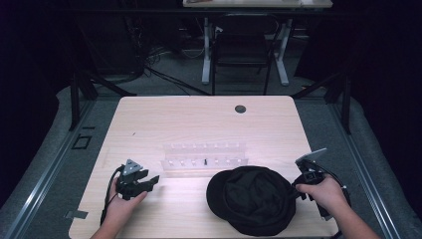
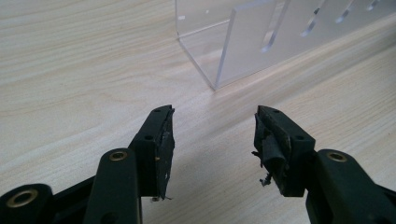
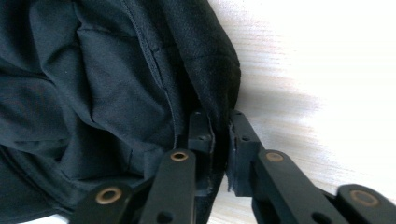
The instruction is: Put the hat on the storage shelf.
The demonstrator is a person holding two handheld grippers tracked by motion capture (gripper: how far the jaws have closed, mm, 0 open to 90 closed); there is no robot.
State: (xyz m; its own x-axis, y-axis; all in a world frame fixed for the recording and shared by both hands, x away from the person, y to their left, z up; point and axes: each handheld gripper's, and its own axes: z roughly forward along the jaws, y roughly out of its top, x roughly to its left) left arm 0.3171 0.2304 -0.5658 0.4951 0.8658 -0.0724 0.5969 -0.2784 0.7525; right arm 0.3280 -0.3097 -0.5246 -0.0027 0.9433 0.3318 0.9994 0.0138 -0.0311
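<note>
1. High view: black cap (image 1: 251, 199) lies inside up at the near edge of my wooden table (image 1: 199, 119), just in front of a clear acrylic rack (image 1: 204, 159). My right gripper (image 1: 298, 186) meets the cap's right edge; my left gripper (image 1: 149, 181) rests well apart, at the near left.
2. Left gripper view: left gripper (image 2: 212, 140) has its jaws spread wide over bare wood, nothing between them, the rack's (image 2: 243, 46) corner just ahead.
3. Right gripper view: right gripper (image 3: 219, 135) has its jaws pinched onto the cap's (image 3: 93, 79) fabric rim.
</note>
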